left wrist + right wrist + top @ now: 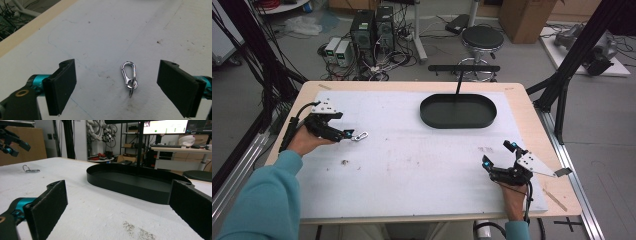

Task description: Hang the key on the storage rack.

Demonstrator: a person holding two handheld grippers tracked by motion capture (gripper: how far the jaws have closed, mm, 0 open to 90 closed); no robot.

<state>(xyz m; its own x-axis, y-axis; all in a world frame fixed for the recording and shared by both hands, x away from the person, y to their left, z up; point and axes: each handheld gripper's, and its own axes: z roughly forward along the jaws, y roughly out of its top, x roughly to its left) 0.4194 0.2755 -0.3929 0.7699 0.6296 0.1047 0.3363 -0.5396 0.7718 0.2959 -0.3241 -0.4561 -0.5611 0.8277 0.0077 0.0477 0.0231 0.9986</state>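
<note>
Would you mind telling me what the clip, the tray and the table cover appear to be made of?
Clip: likely polished metal, since it is silvery with bright glints. Tray: matte black with a thin, even wall, perhaps painted metal or plastic; the look leaves it open. Cover: white, dull and slightly grainy with smudges, possibly foam board or paper, over a pale wood-look tabletop.

On my surface [412, 175] I count one silver carabiner clip [129, 76] (small ring hooked on it), one black oval tray [458, 111], plus my two claws.
</note>
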